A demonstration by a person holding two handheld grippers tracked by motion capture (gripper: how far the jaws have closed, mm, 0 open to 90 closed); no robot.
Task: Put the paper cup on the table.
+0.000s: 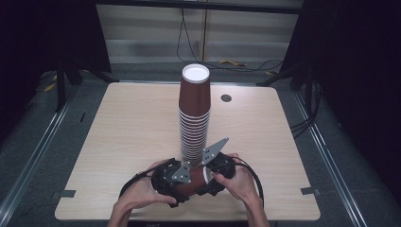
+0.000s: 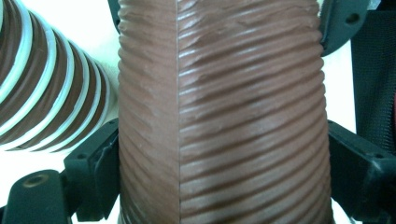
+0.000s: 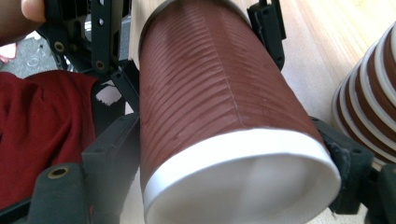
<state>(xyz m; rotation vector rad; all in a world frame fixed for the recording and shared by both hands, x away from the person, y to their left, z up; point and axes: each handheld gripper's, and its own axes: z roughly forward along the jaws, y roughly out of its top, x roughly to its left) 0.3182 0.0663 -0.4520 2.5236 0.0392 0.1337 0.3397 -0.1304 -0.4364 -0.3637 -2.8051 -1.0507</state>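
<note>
Holding one brown paper cup [image 1: 193, 182] between my two tools, I have it lying on its side just above the near edge of the table [image 1: 118, 142]. My left gripper [image 1: 176, 178] squeezes the cup near its narrow bottom end, and in the left gripper view the black jaws press on both sides of the ribbed brown wall [image 2: 219, 121]. My right gripper [image 1: 210, 172] has the other end, and in the right gripper view its jaws sit tight against both sides of the cup [image 3: 210, 112] close to the white rim [image 3: 233, 154], with the open mouth facing the camera. So both tools are closed on the same cup. My left hand [image 1: 142, 189] and my right hand [image 1: 241, 182] wrap around the tools, and black cables [image 1: 255, 177] loop out from them. Just behind the cup stands a tall stack of cups [image 1: 195, 118], all upside down, brown with white rims showing like stripes. The stack leans a little and its white top is near the middle of the table. It stands just beside the cup I hold. A small round dark spot [image 1: 226, 98] sits on the table far behind, to the right of the stack. Something red [image 3: 42, 135] shows in the right gripper view, beside the left tool.
</note>
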